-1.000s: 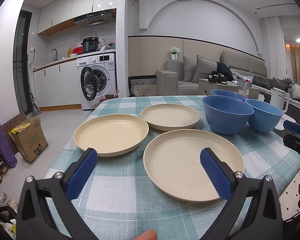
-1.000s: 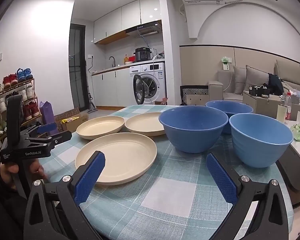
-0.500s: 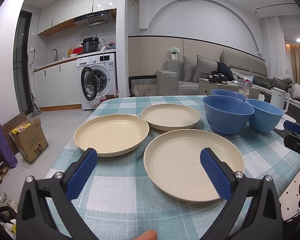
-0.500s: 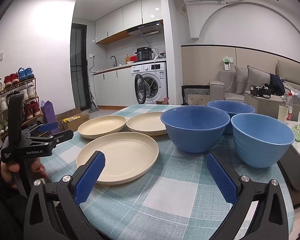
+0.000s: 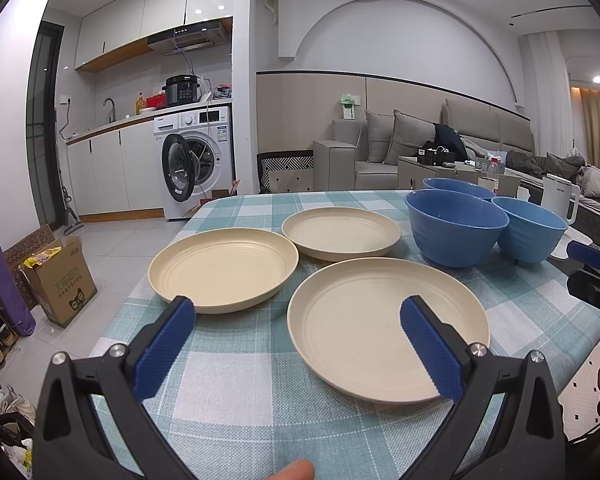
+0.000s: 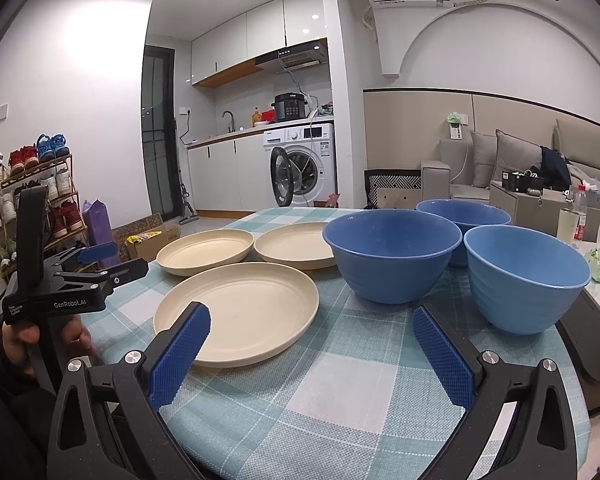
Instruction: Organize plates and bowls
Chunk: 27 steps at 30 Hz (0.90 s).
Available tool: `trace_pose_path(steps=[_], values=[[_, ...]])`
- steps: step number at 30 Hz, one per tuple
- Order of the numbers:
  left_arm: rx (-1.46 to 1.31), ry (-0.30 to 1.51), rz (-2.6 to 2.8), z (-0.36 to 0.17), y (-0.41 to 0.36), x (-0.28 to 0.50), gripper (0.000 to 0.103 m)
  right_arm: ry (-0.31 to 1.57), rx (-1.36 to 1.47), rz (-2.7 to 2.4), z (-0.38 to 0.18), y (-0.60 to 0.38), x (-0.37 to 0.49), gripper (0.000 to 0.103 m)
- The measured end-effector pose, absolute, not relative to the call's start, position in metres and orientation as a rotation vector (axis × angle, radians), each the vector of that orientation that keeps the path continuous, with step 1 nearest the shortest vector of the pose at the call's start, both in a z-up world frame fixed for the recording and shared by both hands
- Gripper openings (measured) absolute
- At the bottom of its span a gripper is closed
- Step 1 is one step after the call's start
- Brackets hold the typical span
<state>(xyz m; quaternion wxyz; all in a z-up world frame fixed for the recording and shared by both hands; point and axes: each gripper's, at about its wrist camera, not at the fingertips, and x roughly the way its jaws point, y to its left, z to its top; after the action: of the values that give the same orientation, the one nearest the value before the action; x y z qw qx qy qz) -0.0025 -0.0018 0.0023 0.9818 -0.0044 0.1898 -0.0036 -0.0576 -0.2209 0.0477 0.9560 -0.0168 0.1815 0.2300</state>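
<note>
Cream plates (image 5: 388, 328), blue bowls (image 5: 454, 226) — teal-checked tablecloth (image 5: 240, 380)

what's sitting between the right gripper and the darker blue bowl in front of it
Nothing: in the right wrist view only bare checked tablecloth runs from the open right gripper to the darker blue bowl. The nearest cream plate lies off to the left.

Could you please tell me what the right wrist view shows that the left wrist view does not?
Only the right wrist view shows the shoe rack and the left gripper from the side, held in a hand. Only the left wrist view shows the white kettle. Both show three cream plates and three blue bowls on the checked tablecloth.
</note>
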Motion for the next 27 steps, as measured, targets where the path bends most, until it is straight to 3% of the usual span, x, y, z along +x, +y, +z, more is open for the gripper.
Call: trace_pose_path(steps=[27], values=[[-0.032, 0.391, -0.025, 0.0045, 0.0, 0.0013, 0.103, 0.37, -0.037, 0.452, 0.0475, -0.2244, -0.0593, 0.103]])
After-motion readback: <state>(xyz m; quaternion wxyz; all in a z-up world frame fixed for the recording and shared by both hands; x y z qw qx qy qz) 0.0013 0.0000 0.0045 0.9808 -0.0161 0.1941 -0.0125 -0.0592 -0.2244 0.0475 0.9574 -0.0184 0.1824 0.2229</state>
